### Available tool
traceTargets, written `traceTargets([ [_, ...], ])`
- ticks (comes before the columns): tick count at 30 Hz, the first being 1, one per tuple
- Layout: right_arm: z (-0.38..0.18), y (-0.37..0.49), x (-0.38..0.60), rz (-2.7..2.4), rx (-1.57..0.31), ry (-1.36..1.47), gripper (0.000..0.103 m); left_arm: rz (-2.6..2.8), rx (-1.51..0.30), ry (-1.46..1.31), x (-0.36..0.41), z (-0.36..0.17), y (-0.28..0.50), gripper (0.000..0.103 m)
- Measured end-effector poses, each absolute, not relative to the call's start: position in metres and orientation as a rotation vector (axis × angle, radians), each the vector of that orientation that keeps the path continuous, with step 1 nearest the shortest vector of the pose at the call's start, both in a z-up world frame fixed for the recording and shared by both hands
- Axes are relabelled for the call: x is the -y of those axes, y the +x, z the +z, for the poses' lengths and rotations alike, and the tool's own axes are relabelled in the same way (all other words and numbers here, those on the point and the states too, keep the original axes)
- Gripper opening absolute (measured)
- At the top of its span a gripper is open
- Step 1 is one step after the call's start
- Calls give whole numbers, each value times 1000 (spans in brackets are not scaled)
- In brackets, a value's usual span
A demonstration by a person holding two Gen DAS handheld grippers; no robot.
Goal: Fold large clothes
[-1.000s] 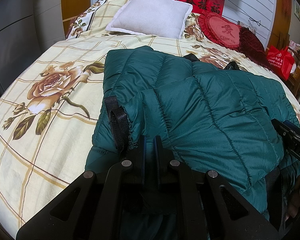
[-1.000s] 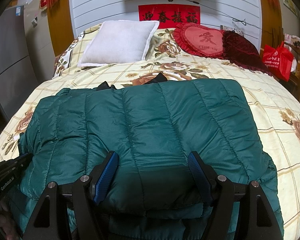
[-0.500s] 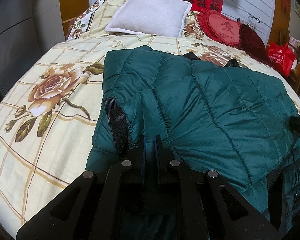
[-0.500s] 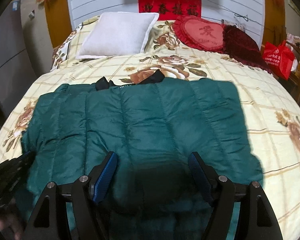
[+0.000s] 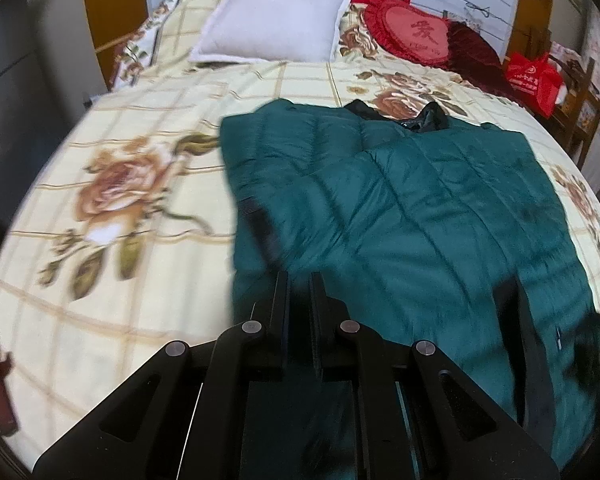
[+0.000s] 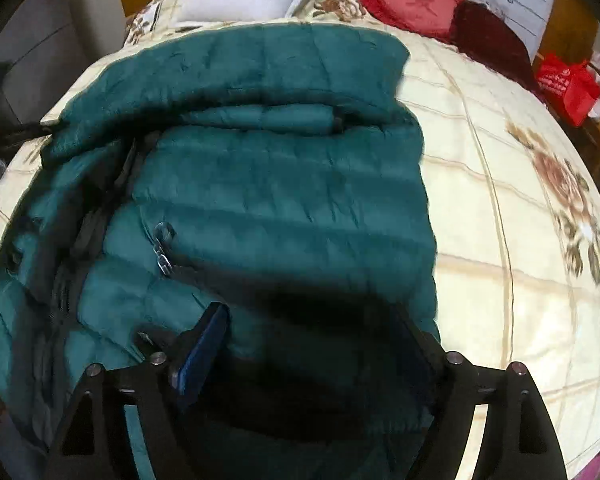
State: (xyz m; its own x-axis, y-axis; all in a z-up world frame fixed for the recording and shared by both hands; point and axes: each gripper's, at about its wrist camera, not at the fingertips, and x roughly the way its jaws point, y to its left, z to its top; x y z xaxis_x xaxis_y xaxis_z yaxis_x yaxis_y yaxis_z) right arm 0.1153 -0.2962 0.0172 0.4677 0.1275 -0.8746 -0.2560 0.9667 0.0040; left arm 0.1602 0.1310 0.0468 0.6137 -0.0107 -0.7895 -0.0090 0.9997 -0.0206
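Note:
A dark green quilted down jacket point(image 5: 412, 216) lies spread on the floral bedspread point(image 5: 132, 184). My left gripper point(image 5: 299, 280) is shut on the jacket's near edge, next to a black cuff band point(image 5: 260, 224). In the right wrist view the jacket point(image 6: 284, 208) fills the frame, its far part doubled over in a thick fold, a zipper pull point(image 6: 163, 248) showing. My right gripper point(image 6: 312, 320) is open, its blue-padded fingers point(image 6: 204, 344) spread on either side of the jacket's near part. Both views are motion-blurred.
A white pillow point(image 5: 276, 20), a red heart cushion point(image 5: 412, 32) and a dark red cushion point(image 5: 476, 56) lie at the head of the bed. A red bag point(image 5: 534, 80) sits on furniture at the right. A grey cabinet point(image 5: 16, 80) stands left.
Both grippers have risen and pulled back. The left still grips the jacket edge. In the right view the jacket now appears doubled over with its zipper side showing, and the camera tilts down.

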Motion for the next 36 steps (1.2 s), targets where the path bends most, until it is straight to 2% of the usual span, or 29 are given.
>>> traceTargets([
  [2, 25, 109, 298, 215, -1052, -81, 79, -18, -917, -11, -143, 52, 132, 46],
  [3, 33, 101, 299, 206, -1027, -64, 79, -22, -913, -6, -147, 52, 121, 77],
  [4, 39, 95, 299, 202, -1008, -62, 79, -27, -898, 4, -151, 52, 107, 82],
  [9, 55, 48, 302, 150, -939, -136, 79, -6, -846, -3, -168, 45, 42, 82],
  [17, 38, 0, 318, 156, -922, -133, 79, -109, -942, -137, -158, 0, -9, 82],
  [24, 15, -5, 342, 172, -980, -111, 80, -146, -937, -224, -167, -19, -32, 82],
  [29, -3, 12, 361, 244, -991, 67, 82, -178, -912, -186, -165, -20, -41, 84],
  [31, -8, 10, 354, 262, -948, 85, 85, -193, -907, -185, -165, -22, -41, 88],
  [34, -11, 7, 345, 293, -904, 91, 92, -188, -901, -188, -164, -22, -42, 89],
  [36, -13, 1, 344, 331, -880, 102, 92, -178, -905, -186, -162, -23, -42, 89],
])
